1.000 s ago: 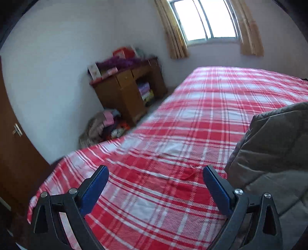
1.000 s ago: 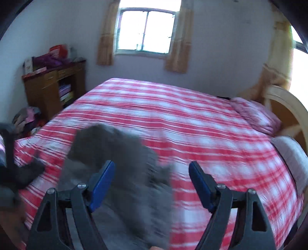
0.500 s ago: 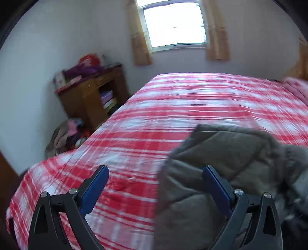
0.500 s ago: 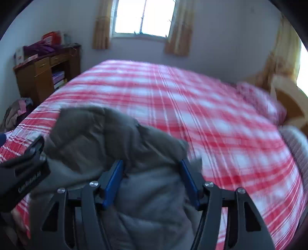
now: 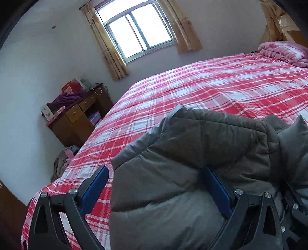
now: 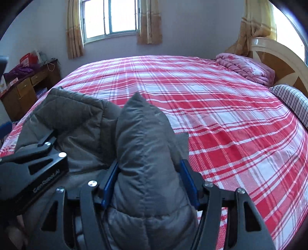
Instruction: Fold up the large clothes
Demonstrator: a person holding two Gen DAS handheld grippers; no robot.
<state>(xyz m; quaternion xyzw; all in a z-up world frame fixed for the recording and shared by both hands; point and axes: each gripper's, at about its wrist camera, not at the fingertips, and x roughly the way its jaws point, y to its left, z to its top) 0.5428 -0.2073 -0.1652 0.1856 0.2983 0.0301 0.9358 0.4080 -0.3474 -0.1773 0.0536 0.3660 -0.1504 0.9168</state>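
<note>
Both grippers having dropped toward one grey jacket [image 6: 80,123]: right gripper [image 6: 150,184], jaws just narrowed, is clamping one fold; left gripper [image 5: 154,184] is gaping, jacket between its jaws.

Pale, plain walls [image 6: 192,28]. Ahead of the claw, on the far wall, a sliding window [image 6: 109,17] admits bright daylight; tan curtains [image 6: 149,23] hang drawn back at both its sides. A bed [image 6: 221,115] under a red-and-white checked sheet fills most of the room. Ahead and to the right: a cream and wood headboard [image 6: 277,59], a folded pink quilt [image 6: 246,67] and a striped pillow [image 6: 292,100]. A second curtained window lies behind the headboard. Ahead and to the left, a wooden cabinet [image 5: 77,123] stands against the wall, cluttered on top, with a heap of cloth [image 5: 61,163] on the floor beside it.
</note>
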